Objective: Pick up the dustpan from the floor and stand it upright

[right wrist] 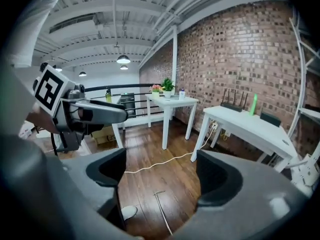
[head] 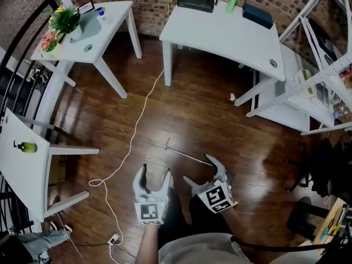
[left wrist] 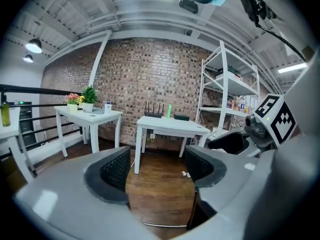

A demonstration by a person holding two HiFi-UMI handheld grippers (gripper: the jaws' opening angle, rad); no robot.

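Both hand-held grippers low in front of you

Your left hand-held gripper (head: pixel 155 172) and right hand-held gripper (head: pixel 202 171) sit side by side, pointing forward and down, jaws apart with nothing gripped.

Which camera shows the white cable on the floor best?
The head view: the cable shows whole, from the table to the socket strip. The right gripper view catches one stretch; the left gripper view, none clearly.

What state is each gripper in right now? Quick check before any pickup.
Left gripper: open, nothing between its jaws.
Right gripper: open, nothing between its jaws.
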